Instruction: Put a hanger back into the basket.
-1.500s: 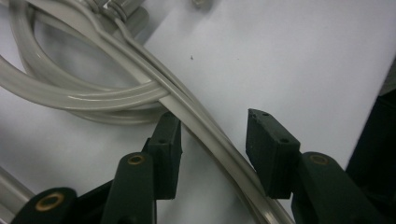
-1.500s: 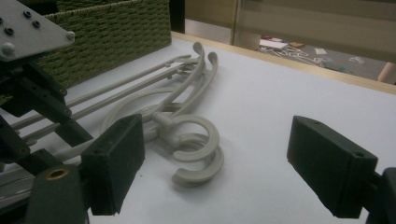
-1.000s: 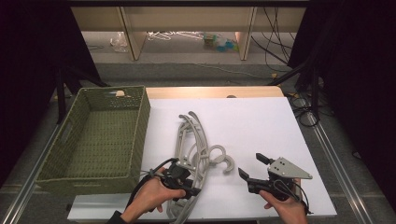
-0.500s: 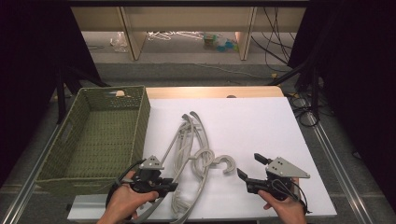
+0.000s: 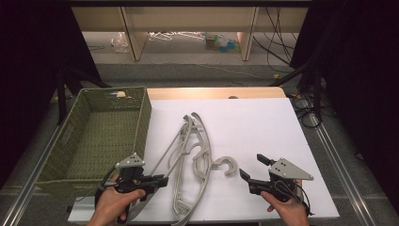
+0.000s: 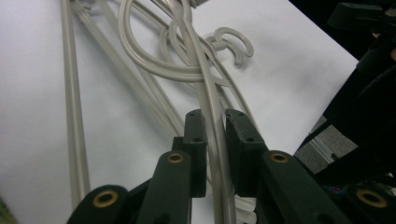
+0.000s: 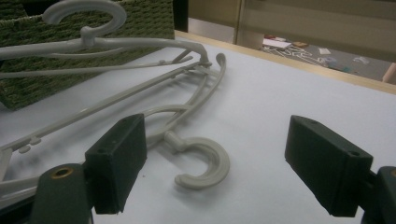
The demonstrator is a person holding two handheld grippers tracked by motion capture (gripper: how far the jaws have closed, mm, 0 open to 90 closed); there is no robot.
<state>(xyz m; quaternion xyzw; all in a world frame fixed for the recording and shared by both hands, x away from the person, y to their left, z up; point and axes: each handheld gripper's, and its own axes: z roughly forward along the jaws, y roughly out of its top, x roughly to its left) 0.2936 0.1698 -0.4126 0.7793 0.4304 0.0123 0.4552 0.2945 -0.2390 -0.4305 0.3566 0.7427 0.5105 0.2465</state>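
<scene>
The desk's [image 5: 263, 117] far and right parts lie bare. The green basket [image 5: 94, 136] walls off the left edge. Grey hangers [image 5: 195, 160] sprawl near the front edge; since a second ago they shifted left. The left gripper [image 6: 215, 135], just closing, clamps one hanger's arm. The right gripper [image 5: 251, 169] gapes beside a hook [image 7: 205, 165].

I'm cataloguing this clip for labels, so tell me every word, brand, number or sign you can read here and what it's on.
None can be read.
The hangers, the green woven basket, the white table sheet and both tools, left tool and right tool, carry no visible print.
The small items on the floor beyond the table are too small and blurred to tell whether they bear text.
</scene>
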